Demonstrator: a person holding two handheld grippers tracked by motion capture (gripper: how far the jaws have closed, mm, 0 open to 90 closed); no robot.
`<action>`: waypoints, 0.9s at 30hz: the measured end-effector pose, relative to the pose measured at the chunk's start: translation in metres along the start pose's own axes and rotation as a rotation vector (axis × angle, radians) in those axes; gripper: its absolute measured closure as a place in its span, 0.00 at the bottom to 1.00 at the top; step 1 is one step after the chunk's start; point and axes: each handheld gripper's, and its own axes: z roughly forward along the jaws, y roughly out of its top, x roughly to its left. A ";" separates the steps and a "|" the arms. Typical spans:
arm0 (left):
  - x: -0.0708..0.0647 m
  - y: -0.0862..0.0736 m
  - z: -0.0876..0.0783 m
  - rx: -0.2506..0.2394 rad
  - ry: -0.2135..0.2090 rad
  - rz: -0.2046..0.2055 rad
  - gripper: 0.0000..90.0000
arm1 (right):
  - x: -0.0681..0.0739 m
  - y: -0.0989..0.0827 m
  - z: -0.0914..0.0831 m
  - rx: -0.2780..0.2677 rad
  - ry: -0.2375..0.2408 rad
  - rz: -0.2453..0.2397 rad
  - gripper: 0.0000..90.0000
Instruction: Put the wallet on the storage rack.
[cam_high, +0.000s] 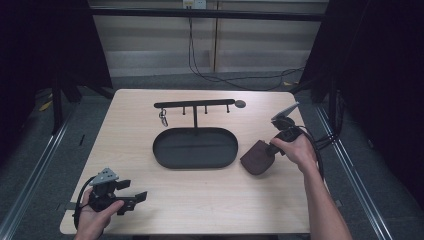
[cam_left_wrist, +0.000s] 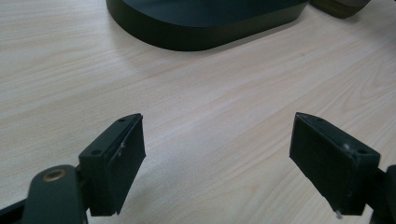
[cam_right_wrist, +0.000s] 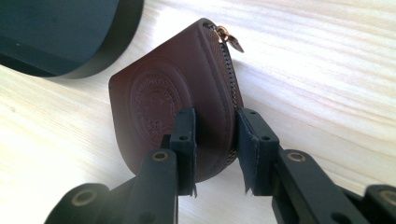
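Across the middle of the high view, a pale wooden table is seen, with a black oval tray and its hook rail at centre. Right of the tray, a dark brown leather pouch is held on edge by the right gripper; an embossed round seal, a zip along the curved edge and a coppery pull are shown. Its jaws are clamped on the pouch. At lower left, the left gripper is kept wide apart over bare wood.
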 end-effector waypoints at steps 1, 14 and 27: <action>0.000 0.000 0.000 0.001 -0.001 0.000 0.20 | 0.000 -0.001 0.000 0.001 -0.005 -0.001 0.77; 0.001 0.000 -0.001 -0.002 -0.006 -0.002 0.20 | 0.010 0.004 -0.017 -0.004 -0.034 -0.023 0.84; 0.001 0.000 -0.001 -0.002 -0.007 -0.004 0.20 | 0.017 0.009 -0.031 -0.018 -0.053 -0.037 0.87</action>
